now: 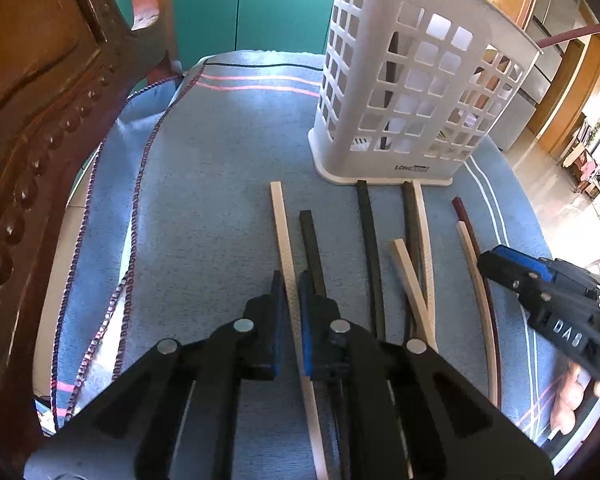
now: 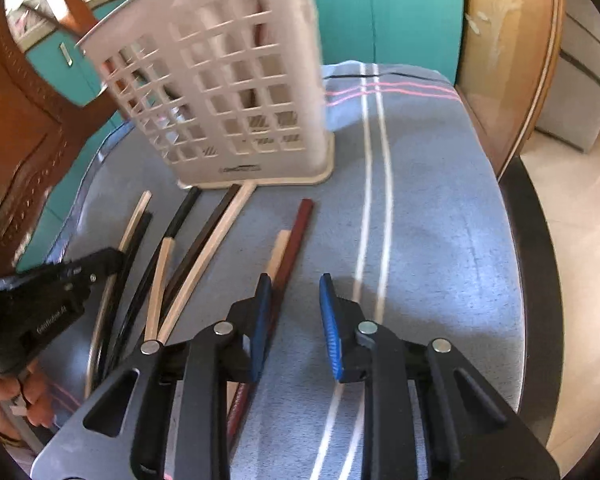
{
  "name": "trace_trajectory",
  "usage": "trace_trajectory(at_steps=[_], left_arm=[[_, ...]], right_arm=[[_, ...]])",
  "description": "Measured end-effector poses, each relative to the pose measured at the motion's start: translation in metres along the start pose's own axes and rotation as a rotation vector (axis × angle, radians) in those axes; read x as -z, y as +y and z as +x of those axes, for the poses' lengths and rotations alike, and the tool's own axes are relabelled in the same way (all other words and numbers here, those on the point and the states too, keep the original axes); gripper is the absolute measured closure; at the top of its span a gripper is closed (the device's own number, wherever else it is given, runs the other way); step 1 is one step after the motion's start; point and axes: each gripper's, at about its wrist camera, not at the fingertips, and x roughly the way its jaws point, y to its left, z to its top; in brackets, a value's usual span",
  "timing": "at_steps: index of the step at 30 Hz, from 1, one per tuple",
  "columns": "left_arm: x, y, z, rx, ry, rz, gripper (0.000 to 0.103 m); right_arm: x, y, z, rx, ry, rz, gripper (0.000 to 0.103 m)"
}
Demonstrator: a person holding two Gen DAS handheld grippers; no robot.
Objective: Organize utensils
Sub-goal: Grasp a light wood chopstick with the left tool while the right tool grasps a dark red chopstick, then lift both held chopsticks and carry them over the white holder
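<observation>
The left tool [image 1: 294, 312] sits nearest its camera, its blue pads closed on a cream chopstick [image 1: 286, 248] that runs between them and points away toward the basket. A black chopstick [image 1: 314, 248] lies just to the right of it, passing under the right finger. The right tool [image 2: 294, 320] has its jaws partly apart with bare cloth between the pads and nothing gripped; a dark red chopstick [image 2: 294, 240] and a short cream chopstick [image 2: 278, 254] lie along the outer side of its left finger [image 2: 260, 320]. In the left wrist view that same tool comes in from the right edge, beside a hand [image 1: 580, 396].

Further out, the remaining chopsticks lie loose on the blue striped towel [image 1: 220, 184] covering the counter: another long black one [image 1: 370, 248], a black and cream pair side by side, and one cream stick crossing them at a slant.

Beyond their tips stands the white lattice utensil basket [image 1: 404, 92], upright on the towel, with a dark stick visible inside through its holes. Teal cabinet doors [image 1: 268, 0] and a carved wooden chair [image 1: 28, 128] lie behind.
</observation>
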Motion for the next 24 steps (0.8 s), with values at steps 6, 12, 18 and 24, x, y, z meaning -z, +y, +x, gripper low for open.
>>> trace_trajectory(at_steps=[6, 12, 18, 24], left_arm=[[0.0, 0.001, -0.001, 0.005, -0.002, 0.0, 0.094], [0.001, 0.001, -0.001, 0.006, -0.004, 0.0, 0.094], [0.001, 0.002, -0.002, 0.01, -0.001, -0.003, 0.094], [0.001, 0.002, -0.002, 0.009, 0.0, -0.005, 0.093]], right_arm=[[0.0, 0.005, 0.007, -0.059, 0.022, 0.005, 0.076], [0.001, 0.01, 0.014, -0.058, 0.019, -0.006, 0.089], [-0.006, -0.005, 0.001, -0.092, -0.027, 0.027, 0.097], [-0.011, -0.038, 0.006, 0.002, 0.022, 0.073, 0.096]])
